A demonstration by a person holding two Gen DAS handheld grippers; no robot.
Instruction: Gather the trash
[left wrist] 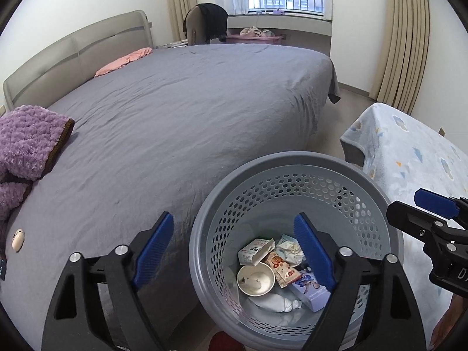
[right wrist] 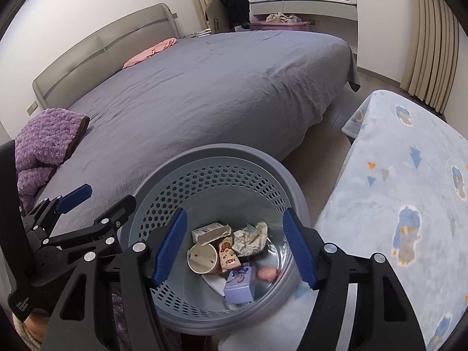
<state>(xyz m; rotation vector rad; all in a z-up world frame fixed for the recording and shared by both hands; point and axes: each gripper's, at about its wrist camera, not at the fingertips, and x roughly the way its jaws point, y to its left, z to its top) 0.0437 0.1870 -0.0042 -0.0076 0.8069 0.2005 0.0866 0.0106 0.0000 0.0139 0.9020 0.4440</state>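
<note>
Both my left gripper [left wrist: 234, 251] and right gripper [right wrist: 235, 248] hang wide and empty over the round grey perforated plastic basket [left wrist: 295, 161]; collected trash [left wrist: 272, 266] sits inside, bed looks nearly cleared.

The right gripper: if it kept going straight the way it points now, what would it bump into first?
Probably the trash at the bottom of the grey basket. The right gripper, fingers apart and empty, aims down into it, roughly at the crumpled wrapper and snack packet. Depth is hard to judge.
</note>
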